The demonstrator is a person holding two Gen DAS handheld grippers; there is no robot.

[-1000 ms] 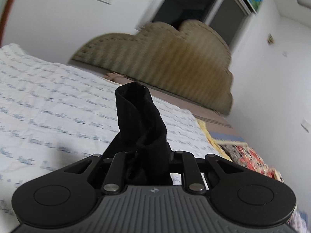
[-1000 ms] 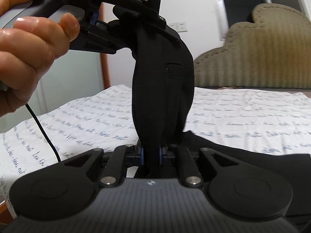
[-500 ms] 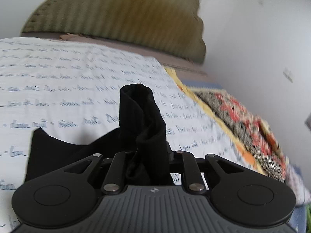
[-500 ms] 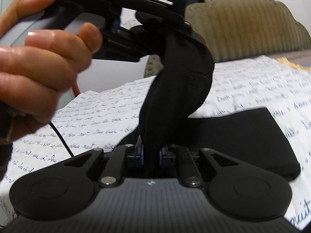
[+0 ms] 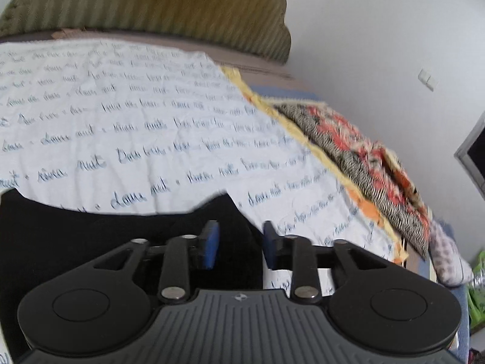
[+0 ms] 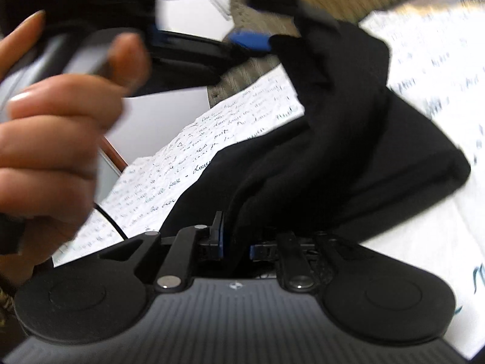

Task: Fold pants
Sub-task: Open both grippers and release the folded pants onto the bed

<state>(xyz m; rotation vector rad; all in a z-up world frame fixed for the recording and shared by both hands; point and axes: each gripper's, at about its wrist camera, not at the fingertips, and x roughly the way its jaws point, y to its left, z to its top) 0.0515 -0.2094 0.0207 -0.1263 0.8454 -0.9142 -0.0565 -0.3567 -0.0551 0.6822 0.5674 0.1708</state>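
Two black handheld tools, one per hand. Left tool [image 5: 239, 242]: blue pads [image 5: 210, 242] standing a moderate way apart, having just been opening, with black cloth lying between and beneath them and neither pad pressing on it. Right tool [image 6: 238, 244]: narrow, clamped on a bunched ridge of the black fabric pants [image 6: 363, 157], rising from the pads up and to the right.

Seen from the right wrist: a bare left hand [image 6: 54, 127] wrapped around the left tool's handle at upper left, heavily blurred; one blue pad of that tool right at the raised end of the cloth, touching or not impossible to tell.

Pants spread flat and dark over the near part of the bed, folded edge thick at the right, well apart from the headboard.

Underneath, a white bed sheet printed with lines of blue handwriting [image 5: 151, 121]. Along the bed's right edge, a yellow-bordered blanket patterned in red, black and white [image 5: 348, 145]. At the far edge, an olive ribbed headboard with a scalloped top [image 5: 151, 6]; beyond, a plain white wall [image 5: 379, 45].
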